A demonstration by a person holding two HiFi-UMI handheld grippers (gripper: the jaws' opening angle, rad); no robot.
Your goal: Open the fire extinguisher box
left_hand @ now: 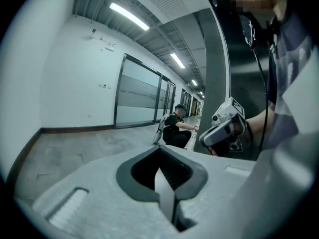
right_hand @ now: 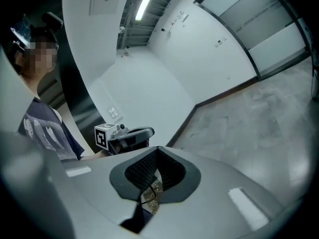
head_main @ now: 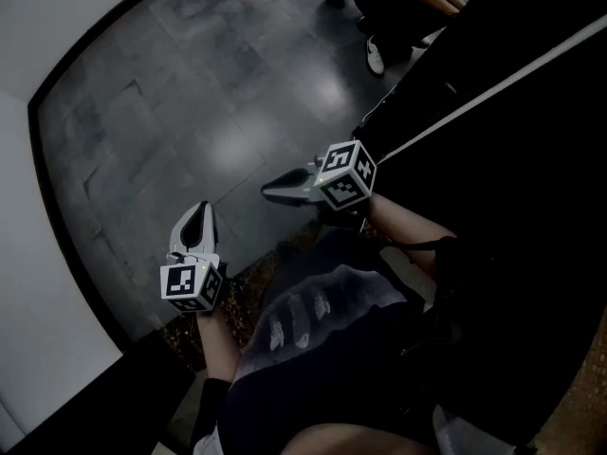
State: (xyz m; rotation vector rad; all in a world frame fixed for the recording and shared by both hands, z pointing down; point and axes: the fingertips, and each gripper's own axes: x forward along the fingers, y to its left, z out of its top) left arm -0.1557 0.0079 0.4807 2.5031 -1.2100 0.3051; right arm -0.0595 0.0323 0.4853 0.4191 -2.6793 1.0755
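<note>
1. left hand-held gripper [head_main: 200, 210]: held low at the left of the head view, above the floor. Jaws pressed together and empty. In the left gripper view the ribbed pads meet along a single seam. Its marker cube [head_main: 193, 285] sits at the rear, with a bare forearm behind it.
2. right hand-held gripper [head_main: 272, 191]: near the centre of the head view, tip pointing toward the picture's left. Jaws together, nothing pinched. In the right gripper view only a sliver of speckled flooring shows under the closed pads. Its cube [head_main: 346, 174] is at the wrist end.
3. The two grippers are apart, and each appears in the other's view.
4. fire extinguisher box: not identifiable in any view, so its place cannot be told.
5. floor [head_main: 209, 112]: grey stone tiles, glossy, with pale light reflections.
6. wall [head_main: 38, 36]: white, edged at the bottom by a dark skirting [head_main: 66, 226].
7. dark panel [head_main: 531, 140]: fills the right of the head view and is crossed by a pale diagonal line.
8. second person [left_hand: 177, 128]: crouched down the corridor, beside a dark column. A light shoe [head_main: 376, 57] shows at the top of the head view.
9. glass partitions [left_hand: 142, 96]: along the corridor wall, under ceiling strip lights [left_hand: 128, 16].
10. wall plate [right_hand: 113, 113]: small, low on the white wall.
</note>
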